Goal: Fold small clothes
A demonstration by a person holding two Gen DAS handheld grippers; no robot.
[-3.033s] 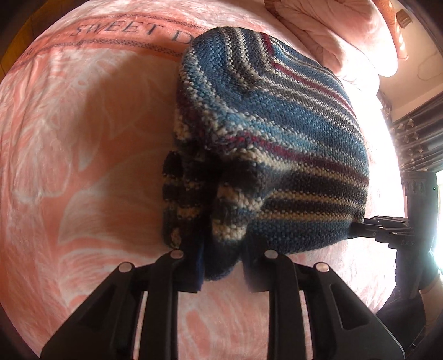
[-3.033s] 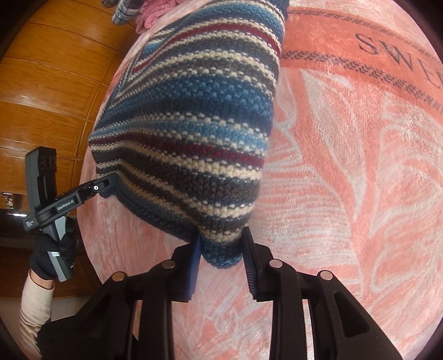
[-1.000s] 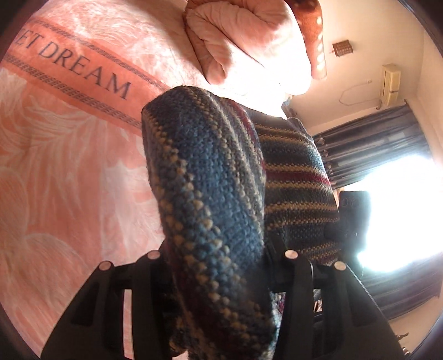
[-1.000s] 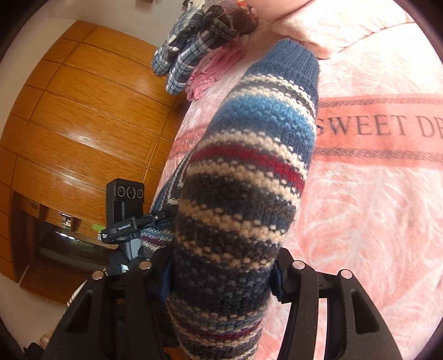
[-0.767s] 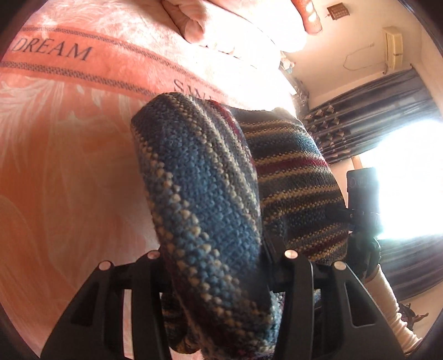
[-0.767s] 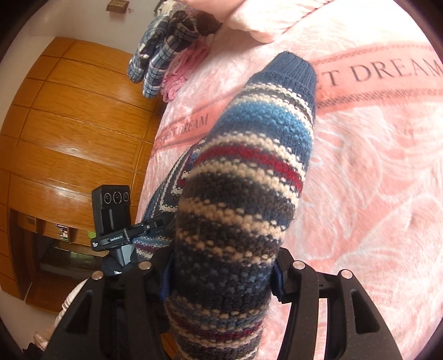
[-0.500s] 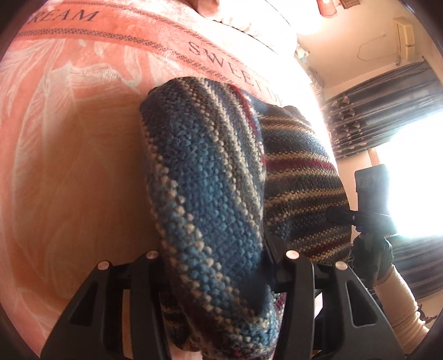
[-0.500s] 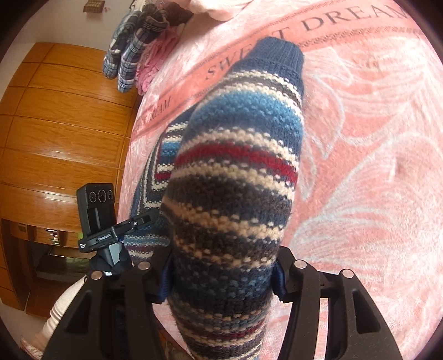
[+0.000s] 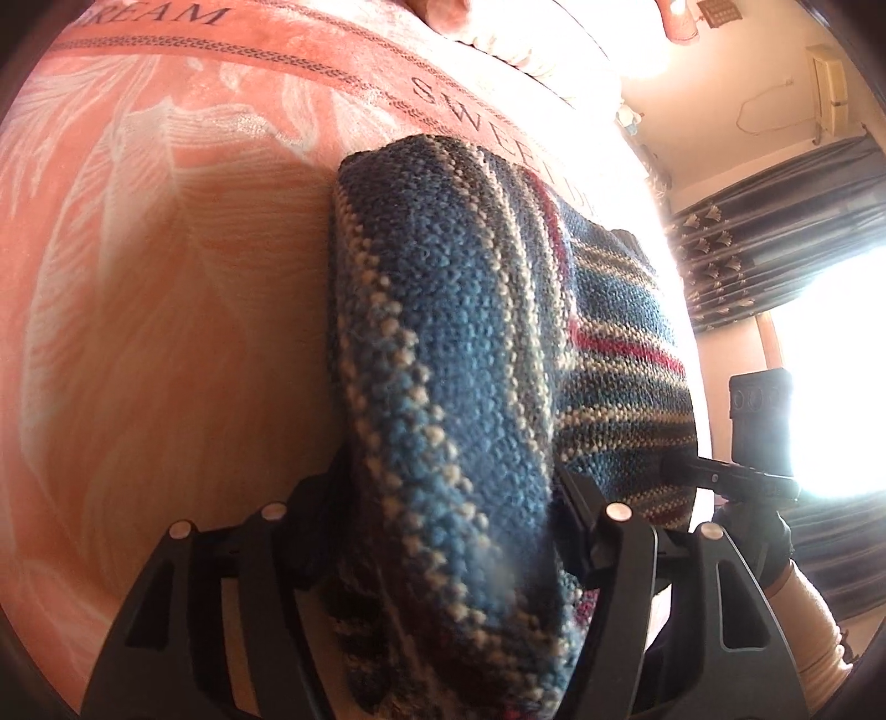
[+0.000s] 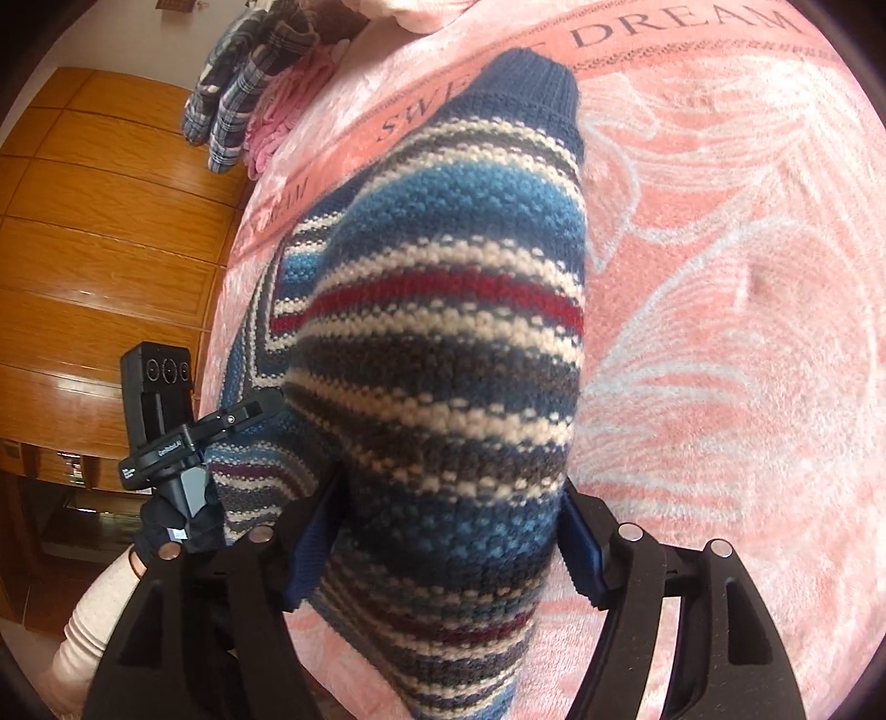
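Now both tools (image 9: 448, 531) (image 10: 443, 543) around sweater (image 10: 443, 343).

A pink bedspread (image 10: 720, 343) printed with white leaves and "SWEET DREAM" covers the bed. Pillows (image 9: 526, 39) lie at its head. Orange wood panels (image 10: 99, 238) line one wall. Dark curtains (image 9: 742, 255) flank a glaring window (image 9: 830, 376). An air conditioner (image 9: 828, 83) hangs high on the cream wall.

Pink blanket-covered bed (image 10: 720, 332); striped knit sweater (image 10: 443, 332) draped over it; plaid clothes (image 10: 243, 94) heaped beyond.
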